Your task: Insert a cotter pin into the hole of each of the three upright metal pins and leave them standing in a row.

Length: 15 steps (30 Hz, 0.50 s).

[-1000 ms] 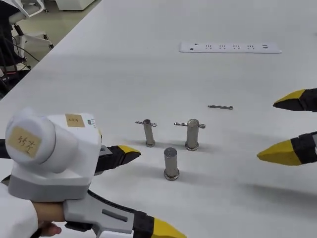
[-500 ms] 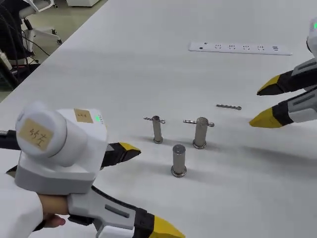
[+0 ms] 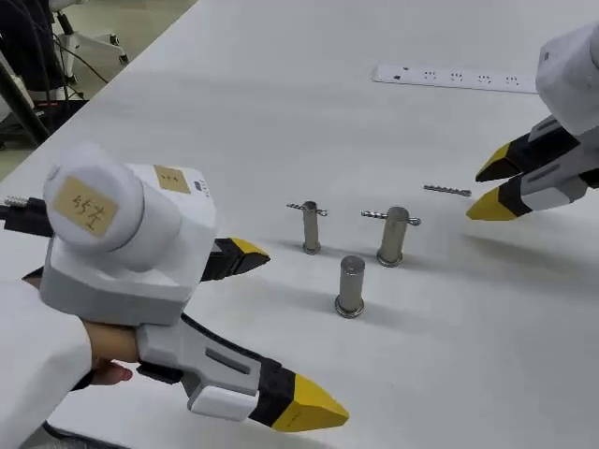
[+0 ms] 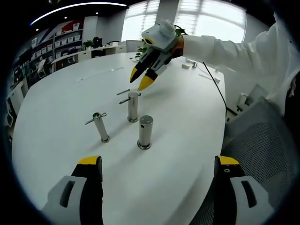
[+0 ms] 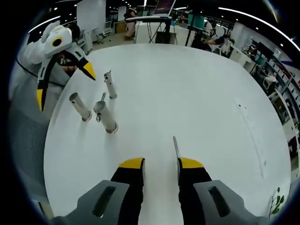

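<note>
Three pins are standing on the white desk (image 3: 234,122), and only two of them are dressed. Toward the back, the slim pin (image 3: 312,230) is carrying a cotter (image 3: 305,208) through its top. Just beside it, the stout pin (image 3: 393,238) is wearing a second cotter (image 3: 387,217) the same way. Nearer the person, the bare pin (image 3: 351,286) is standing upright in front of the gap between those two, so the three are forming a triangle rather than a row.

Now the loose cotter (image 3: 445,191): it is lying flat on the desk beyond the stout pin. The right tongs (image 3: 475,195) are hanging right at its end, yellow tips pointing down at it. In the right gripper view those tongs are showing only a narrow gap with nothing clamped in it, and the loose cotter (image 5: 175,146) is lying just ahead of one tip. Whether metal is touching metal, I cannot tell.

Over on the near side, the left tongs (image 3: 305,335) are hovering low above the desk, spread wide and holding nothing, one tip pointing toward the slim pin. In the left gripper view the jaws are gaping far apart, with the bare pin (image 4: 145,132) standing closest ahead.

Far back on the desk, a power strip (image 3: 457,77) is lying flat.
</note>
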{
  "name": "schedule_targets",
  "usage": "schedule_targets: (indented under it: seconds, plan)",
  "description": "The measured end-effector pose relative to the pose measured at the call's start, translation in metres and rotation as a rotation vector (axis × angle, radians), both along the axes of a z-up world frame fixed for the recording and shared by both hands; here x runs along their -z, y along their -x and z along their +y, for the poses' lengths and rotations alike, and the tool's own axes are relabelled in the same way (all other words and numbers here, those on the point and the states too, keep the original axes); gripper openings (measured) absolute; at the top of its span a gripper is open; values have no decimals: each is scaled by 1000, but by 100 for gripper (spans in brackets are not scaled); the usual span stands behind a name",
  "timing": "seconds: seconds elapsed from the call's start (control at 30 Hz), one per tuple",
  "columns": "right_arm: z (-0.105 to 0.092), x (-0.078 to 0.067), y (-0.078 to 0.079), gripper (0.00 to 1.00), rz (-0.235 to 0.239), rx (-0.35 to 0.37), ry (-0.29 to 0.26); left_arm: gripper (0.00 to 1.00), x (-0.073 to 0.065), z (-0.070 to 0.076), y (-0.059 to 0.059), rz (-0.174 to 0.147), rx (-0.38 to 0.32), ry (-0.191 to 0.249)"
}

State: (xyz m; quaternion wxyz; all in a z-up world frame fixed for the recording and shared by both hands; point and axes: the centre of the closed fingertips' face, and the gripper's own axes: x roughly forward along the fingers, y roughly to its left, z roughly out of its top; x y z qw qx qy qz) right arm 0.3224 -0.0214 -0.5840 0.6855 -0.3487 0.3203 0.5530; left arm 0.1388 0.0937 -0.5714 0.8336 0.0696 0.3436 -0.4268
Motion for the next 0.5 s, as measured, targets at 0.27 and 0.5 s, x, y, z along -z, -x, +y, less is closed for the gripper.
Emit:
schedule_targets:
  seconds: [0.27,0.5]
  plan:
    - [3,13,-11,10,-5,-11,44,99,-3,4,-1,-12,-2,-14]
    - [4,19,-18,6,-10,-9,77,99,-7,3,-3,-16,-12,10]
